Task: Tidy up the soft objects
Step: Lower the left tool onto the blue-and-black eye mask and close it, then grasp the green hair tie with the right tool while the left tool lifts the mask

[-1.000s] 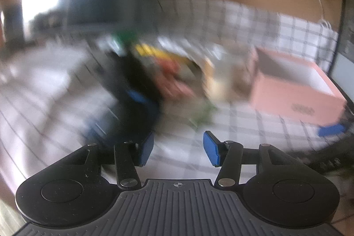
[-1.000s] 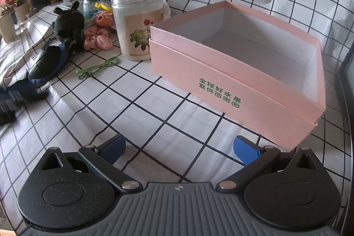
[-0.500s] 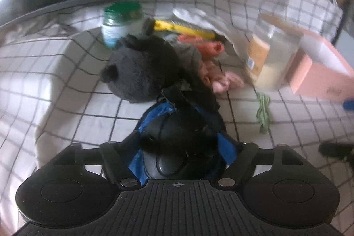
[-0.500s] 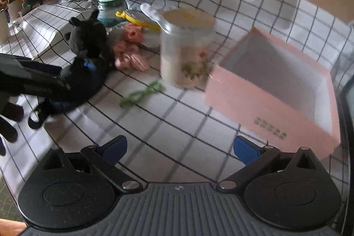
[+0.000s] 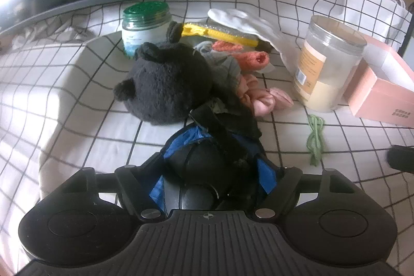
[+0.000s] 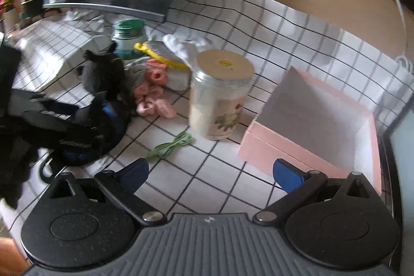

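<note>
On the checkered tablecloth (image 5: 77,100), the left gripper (image 5: 212,172) has its fingers wrapped around the back end of a black plush toy (image 5: 168,84) that's wearing some blue fabric; the jaws look closed against it, with the blue pads mostly buried in the fuzz, so it seems to have a grip on the thing. The plush lies on the cloth with its round head pointing away from the gripper, just beside a green-lidded jar (image 5: 146,26). Right next to the plush head there's a pile of pink and orange soft bits (image 5: 254,92), touching or nearly touching it, plus a yellow-edged pouch (image 5: 220,34) behind. A green string (image 6: 170,145) lies loose on the cloth between the pile and the tall clear jar (image 6: 220,95). The pink box (image 6: 318,120) sits open just beside that jar, nothing visible inside it. The right gripper (image 6: 209,172) hangs over bare cloth in front of the box, jaws spread wide, holding nothing.
</note>
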